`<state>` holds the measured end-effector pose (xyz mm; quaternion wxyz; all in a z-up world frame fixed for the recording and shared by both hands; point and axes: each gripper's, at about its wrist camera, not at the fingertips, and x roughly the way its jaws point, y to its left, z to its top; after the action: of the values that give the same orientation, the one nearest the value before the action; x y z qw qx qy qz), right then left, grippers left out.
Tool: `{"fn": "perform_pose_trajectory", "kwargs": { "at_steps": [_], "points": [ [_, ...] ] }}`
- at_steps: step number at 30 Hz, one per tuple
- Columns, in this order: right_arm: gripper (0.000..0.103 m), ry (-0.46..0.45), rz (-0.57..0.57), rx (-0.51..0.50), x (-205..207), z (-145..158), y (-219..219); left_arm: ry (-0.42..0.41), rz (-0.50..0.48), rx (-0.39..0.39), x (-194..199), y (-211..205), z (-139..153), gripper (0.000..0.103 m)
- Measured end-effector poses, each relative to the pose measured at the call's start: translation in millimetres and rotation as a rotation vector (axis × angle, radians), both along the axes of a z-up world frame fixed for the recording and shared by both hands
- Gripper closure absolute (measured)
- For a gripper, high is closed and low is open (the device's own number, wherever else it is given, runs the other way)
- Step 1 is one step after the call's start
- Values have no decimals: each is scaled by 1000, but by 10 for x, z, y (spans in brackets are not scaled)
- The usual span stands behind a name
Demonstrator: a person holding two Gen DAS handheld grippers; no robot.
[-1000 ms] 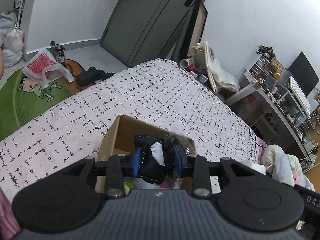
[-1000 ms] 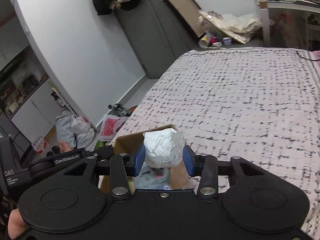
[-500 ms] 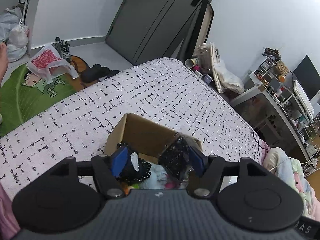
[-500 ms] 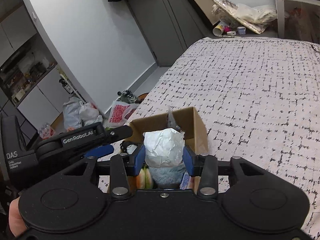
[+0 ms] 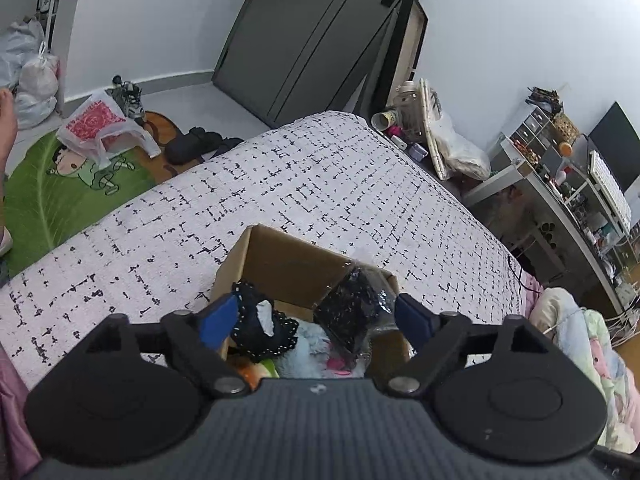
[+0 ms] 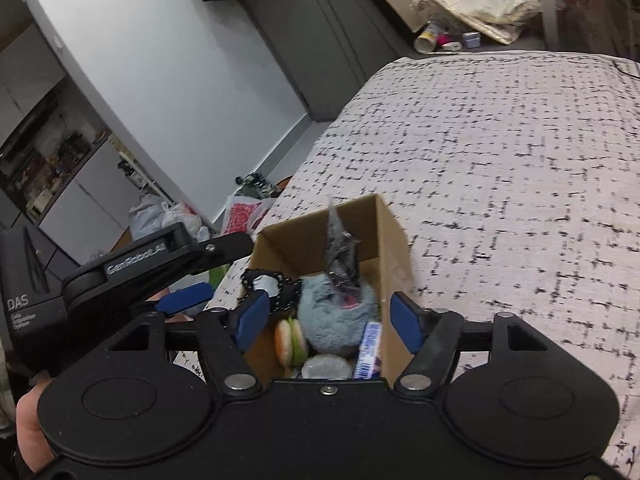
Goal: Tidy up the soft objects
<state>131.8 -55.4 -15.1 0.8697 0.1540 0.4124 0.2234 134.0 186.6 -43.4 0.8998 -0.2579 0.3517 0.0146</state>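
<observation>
My bed with its white black-flecked quilt [image 5: 304,184], dark grey double door [image 5: 304,32] ahead, pale walls, green cartoon floor rug [image 5: 44,192], cluttered metal shelf desk [image 5: 560,184] beside me

Both wrist cameras look steeply down along their fingers into the cardboard box [image 5: 280,264] on the bed [image 5: 280,184], from close above; the left faces the door [image 5: 304,32], the right the white wall [image 6: 160,64]; they share box and bedspread.

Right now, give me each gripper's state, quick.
Left tongs: open, just released the black lace item into the box.
Right tongs: open, just widened, holding nothing.
</observation>
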Motion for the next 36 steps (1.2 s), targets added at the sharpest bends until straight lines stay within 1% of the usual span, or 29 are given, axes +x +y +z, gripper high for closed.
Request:
{"fn": "perform_pose_trajectory", "kwargs": {
  "at_steps": [2,4,5,9,11,13,17,18,19,22,24,29,36],
  "points": [
    [33,-3,-4,-3,-31,20,-54,11,-7,31,-10,-80,41,13],
    [27,-9,-6,-9,-69,57,-118,24,-6,70,-22,-174,90,11],
    [26,-13,-9,-13,-85,78,-159,26,-12,81,-29,-222,117,9],
    [23,-16,-37,1,-125,155,-363,45,-48,102,-71,-402,223,6],
    [21,-25,-75,10,-144,206,-503,52,-69,117,-122,-522,293,4],
    [16,-40,-111,24,-173,257,-659,56,-83,135,-177,-633,347,3],
    [14,-35,-148,47,-214,300,-912,68,-102,162,-291,-836,451,3],
    [13,-36,-153,45,-231,311,-959,66,-104,167,-329,-873,477,3],
    [10,-40,-154,40,-255,322,-1004,64,-103,170,-363,-907,498,2],
    [6,-47,-151,24,-315,362,-1081,73,-96,173,-487,-1001,546,2],
    [0,-54,-149,29,-367,388,-1124,71,-106,176,-578,-1058,595,2],
    [0,-35,-124,11,-458,402,-1155,68,-96,204,-747,-1120,701,2],
    [0,-50,-96,-11,-662,516,-1230,68,-72,227,-943,-1206,817,1]
  ]
}}
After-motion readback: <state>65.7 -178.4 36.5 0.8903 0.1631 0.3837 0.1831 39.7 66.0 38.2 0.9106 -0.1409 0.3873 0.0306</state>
